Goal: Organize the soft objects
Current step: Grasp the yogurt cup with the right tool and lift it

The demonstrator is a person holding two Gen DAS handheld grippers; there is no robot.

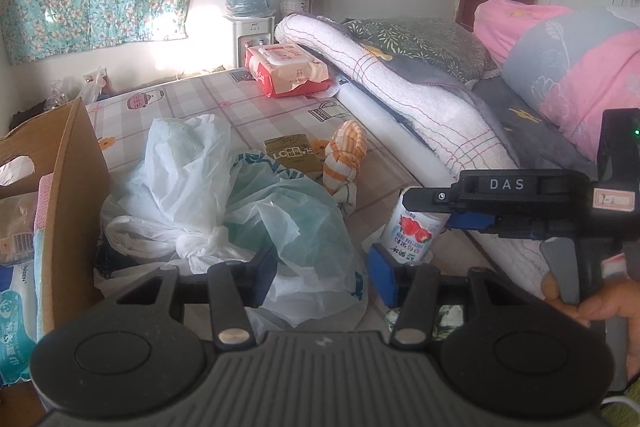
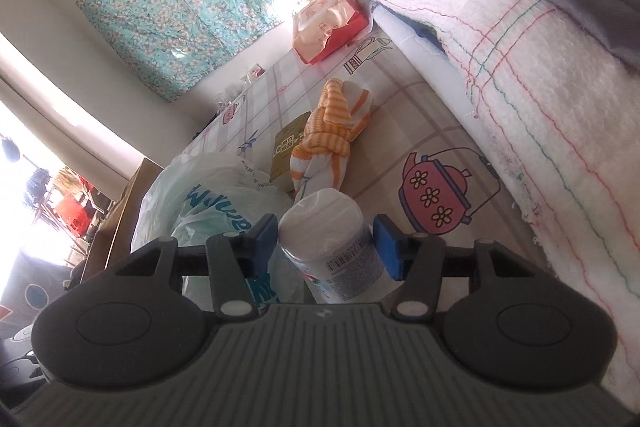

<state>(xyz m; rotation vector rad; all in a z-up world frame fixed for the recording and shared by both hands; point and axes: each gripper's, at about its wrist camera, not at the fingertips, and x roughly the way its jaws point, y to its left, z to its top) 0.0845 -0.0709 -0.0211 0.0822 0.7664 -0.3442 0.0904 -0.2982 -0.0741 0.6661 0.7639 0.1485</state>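
A white tissue roll pack with a strawberry print stands on the patterned table; it also shows in the right wrist view. My right gripper straddles it, jaws wide, pads beside it with gaps showing; it also shows in the left wrist view. My left gripper is open and empty above crumpled plastic bags. An orange-striped knotted cloth lies behind the bags, also in the right wrist view. A red wet-wipes pack lies far back.
A cardboard box with tissue packs stands at the left. A brown packet lies by the cloth. Folded blankets and quilts are piled along the right. A water dispenser stands at the back wall.
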